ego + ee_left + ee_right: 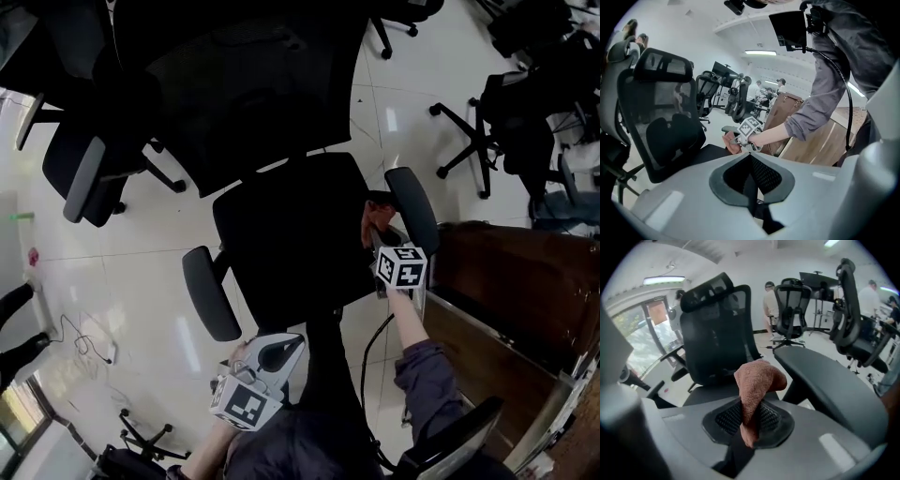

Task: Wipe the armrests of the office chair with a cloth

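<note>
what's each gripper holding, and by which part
The right gripper is shut on the reddish-brown cloth, pinching its lower end; the rest bunches beyond the jaws. The left gripper is shut, empty.

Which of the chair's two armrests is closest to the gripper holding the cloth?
The armrest on the person's right, just beside the right gripper clamping the brown cloth; the other armrest lies across the seat.

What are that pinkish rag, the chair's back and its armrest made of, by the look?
The cloth: likely terry or microfibre; fuzzy matte pile, soft folds. The chair back: black mesh in a hard frame, probably plastic; the room shows through it. The armrest: smooth, matte dark pad, plastic or firm foam; I can't tell which.
</note>
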`<state>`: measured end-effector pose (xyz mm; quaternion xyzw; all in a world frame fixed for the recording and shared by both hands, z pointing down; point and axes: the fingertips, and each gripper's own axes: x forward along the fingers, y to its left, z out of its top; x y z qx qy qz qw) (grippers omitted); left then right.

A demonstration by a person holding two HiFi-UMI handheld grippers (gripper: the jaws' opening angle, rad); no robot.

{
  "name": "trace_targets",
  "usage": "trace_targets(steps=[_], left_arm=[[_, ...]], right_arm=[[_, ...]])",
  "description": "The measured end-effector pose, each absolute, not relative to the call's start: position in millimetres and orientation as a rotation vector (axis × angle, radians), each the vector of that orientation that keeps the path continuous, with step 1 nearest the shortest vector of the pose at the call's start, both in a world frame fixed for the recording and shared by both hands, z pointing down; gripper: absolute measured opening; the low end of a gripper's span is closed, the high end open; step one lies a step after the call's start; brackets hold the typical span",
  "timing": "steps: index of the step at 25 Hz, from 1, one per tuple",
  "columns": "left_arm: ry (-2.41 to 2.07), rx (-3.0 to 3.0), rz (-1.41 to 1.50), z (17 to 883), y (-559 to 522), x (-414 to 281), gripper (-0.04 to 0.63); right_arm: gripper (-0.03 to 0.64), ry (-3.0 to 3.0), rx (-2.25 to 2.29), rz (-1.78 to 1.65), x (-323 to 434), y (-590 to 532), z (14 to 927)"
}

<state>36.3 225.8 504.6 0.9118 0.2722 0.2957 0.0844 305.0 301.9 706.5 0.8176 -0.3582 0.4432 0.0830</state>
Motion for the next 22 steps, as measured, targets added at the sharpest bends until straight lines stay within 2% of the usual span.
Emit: trace_targets(steps=[4, 12, 17, 22], left_arm=[[0.801, 2.691, 0.903, 502.1, 224.7, 52.8, 0.016], [0.809, 2.659, 0.940, 510.4, 239.9, 87.6, 0.015], [0.851, 2.656, 0.934, 508.6, 250.8, 103.0, 0.015], [0.903, 2.658, 0.900, 498.5, 253.0, 110.1, 0.017]], right_arm=[[0.048, -0.840, 2.539, 1.381, 336.1, 317.1, 754.1], [0.048, -0.851, 2.486, 1.459, 360.6, 307.9, 812.5], [0.048, -0.885, 2.515, 1.449, 354.4, 303.6, 797.7], [0.048, -0.974, 2.547, 1.369, 333.6, 301.5, 735.6]])
